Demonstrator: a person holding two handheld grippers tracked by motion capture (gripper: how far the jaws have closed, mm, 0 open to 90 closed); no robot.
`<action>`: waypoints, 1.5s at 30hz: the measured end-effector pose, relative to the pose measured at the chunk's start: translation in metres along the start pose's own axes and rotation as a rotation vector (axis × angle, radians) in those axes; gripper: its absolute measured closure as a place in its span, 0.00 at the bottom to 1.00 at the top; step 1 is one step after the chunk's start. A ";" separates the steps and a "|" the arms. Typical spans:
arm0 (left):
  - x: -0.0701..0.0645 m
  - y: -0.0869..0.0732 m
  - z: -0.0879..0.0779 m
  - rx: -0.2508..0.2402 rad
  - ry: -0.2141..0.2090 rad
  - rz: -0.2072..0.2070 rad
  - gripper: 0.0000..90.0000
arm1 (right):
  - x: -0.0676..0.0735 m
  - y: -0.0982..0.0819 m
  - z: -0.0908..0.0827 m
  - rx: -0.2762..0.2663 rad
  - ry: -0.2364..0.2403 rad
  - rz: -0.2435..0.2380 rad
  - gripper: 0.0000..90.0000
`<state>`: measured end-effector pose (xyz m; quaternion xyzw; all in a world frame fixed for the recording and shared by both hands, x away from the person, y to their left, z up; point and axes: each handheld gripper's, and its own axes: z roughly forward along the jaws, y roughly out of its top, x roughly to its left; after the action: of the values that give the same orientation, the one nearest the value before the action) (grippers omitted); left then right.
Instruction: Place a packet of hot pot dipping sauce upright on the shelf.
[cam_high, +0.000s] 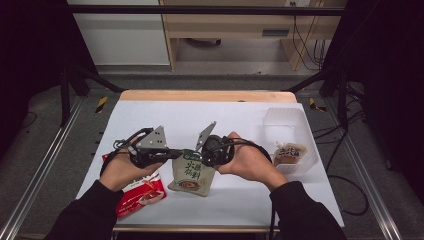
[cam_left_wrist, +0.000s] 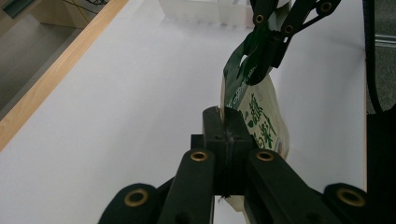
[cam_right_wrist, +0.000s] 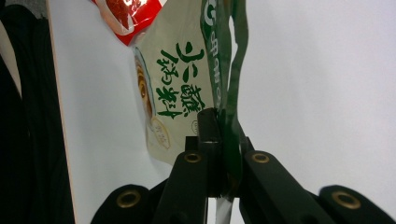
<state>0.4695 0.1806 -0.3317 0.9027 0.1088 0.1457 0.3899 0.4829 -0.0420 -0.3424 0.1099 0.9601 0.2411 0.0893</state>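
Both grippers grip the green top edge of the green packet, which sits mid-table near the front edge, lower part lying on the white table. Left gripper is clamped on the top strip from the left side, jaws pressed together on the film. Right gripper is clamped on the same strip from the right, jaws squeezed on the green band.

Progress, as a judgement: the two-sided hold is made; the packet looks ready to be torn or pulled open, but the top is not yet visibly split. Opening it, and likely emptying it, is left.

Count: two grippers; one green packet; one red packet at front left, lying flat beside the green one; one clear tub at right; one brown sachet in the tub.
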 end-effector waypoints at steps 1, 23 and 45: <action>0.000 0.000 0.000 -0.003 -0.001 -0.001 1.00 | 0.000 0.000 -0.001 0.001 0.001 0.001 1.00; -0.003 0.001 -0.001 -0.055 -0.012 -0.016 0.87 | -0.003 0.004 -0.019 0.047 -0.053 -0.044 1.00; -0.003 -0.041 0.009 -0.044 0.088 -0.166 0.12 | -0.018 -0.015 -0.050 0.067 -0.119 -0.037 1.00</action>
<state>0.4666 0.2016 -0.3683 0.8744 0.1973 0.1549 0.4153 0.4868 -0.0815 -0.3040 0.1095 0.9625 0.2001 0.1470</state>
